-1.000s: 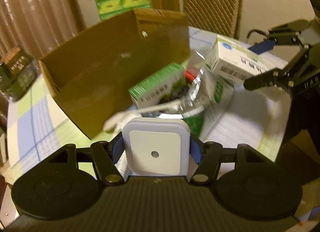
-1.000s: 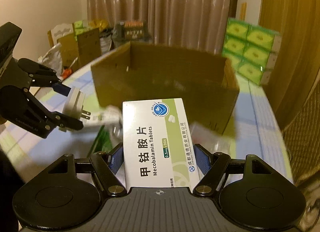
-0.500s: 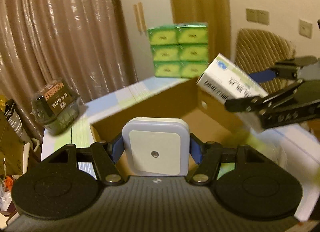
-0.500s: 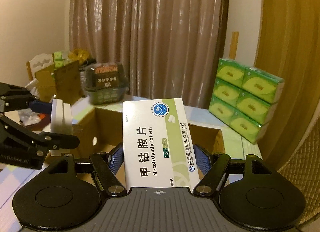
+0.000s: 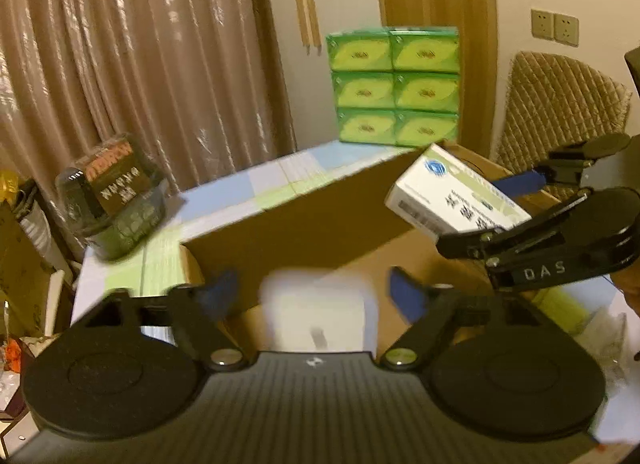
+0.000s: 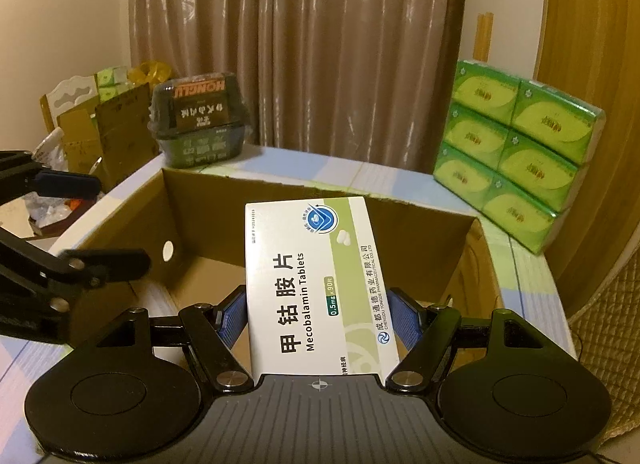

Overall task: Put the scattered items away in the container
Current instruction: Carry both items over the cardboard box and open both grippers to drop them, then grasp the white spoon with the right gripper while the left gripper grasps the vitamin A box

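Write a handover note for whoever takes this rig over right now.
Left gripper: jaws have just opened; the white night-light plug, blurred, is loose between them over the cardboard box.
Right gripper: shut on the Mecobalamin tablet box, held over the cardboard box.
Done: both items carried to the box.
Left: confirm the plug lands inside, release the tablet box, then check the table for other scattered items.

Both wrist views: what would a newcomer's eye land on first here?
First the white Mecobalamin tablet box, clamped upright in the right gripper over the open cardboard box. Next the left gripper, whose jaws have just been opening: a blurred white plug-in light sits loose between them, above the same box. Behind, bright green tissue packs stand stacked on the table's far right corner.
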Motion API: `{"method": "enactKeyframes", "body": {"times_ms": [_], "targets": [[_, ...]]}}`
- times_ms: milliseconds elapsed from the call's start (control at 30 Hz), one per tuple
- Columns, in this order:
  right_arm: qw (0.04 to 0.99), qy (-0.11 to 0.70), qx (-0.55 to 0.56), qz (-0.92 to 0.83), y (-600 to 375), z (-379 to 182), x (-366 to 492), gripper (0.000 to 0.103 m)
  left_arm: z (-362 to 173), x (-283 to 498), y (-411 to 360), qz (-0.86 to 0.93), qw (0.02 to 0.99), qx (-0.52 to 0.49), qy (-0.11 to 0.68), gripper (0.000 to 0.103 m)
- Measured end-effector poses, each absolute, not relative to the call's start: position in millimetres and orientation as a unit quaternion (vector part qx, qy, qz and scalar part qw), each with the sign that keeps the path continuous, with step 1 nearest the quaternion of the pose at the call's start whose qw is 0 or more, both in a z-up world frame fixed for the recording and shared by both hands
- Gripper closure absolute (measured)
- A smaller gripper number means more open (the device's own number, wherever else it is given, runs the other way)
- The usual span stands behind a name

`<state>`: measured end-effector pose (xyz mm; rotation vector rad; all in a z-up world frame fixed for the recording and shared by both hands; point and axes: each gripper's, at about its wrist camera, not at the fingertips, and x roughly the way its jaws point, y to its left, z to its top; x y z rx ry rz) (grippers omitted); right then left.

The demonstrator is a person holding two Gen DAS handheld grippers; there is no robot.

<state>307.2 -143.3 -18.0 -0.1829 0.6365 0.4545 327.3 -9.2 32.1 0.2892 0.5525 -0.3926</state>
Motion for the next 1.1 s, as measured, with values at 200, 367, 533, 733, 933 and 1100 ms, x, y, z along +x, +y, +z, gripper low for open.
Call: {"method": "enactKeyframes", "body": {"times_ms": [200,367,533,733,933,1100], "targets": [[0.919,0.314,-0.081,0.223,-138.4,-22.8,306.9,0.033,35.4,313.2,8.9,-0.181,0.938,0.132,0.264,0.020],[0.919,0.307,-0.085,0.232,-135.3,-21.5,303.3,0.017,42.6,296.8,25.6,-0.175,0.943,0.120,0.258,0.020],[0.927,0.290,-0.076,0.225,-142.4,-9.2,286.3,0.015,47.6,271.3,44.1,-0.162,0.947,0.110,0.253,0.020],[0.937,0.255,-0.067,0.227,-163.9,14.3,235.1,0.014,44.8,232.6,61.1,-0.148,0.948,0.106,0.261,0.019],[0.939,0.245,-0.073,0.231,-186.5,14.1,168.3,0.014,29.1,195.5,74.6,-0.137,0.941,0.109,0.289,0.019],[0.925,0.279,-0.074,0.249,-190.6,-6.2,127.1,0.015,11.6,169.4,75.3,-0.134,0.933,0.114,0.313,0.019]]}}
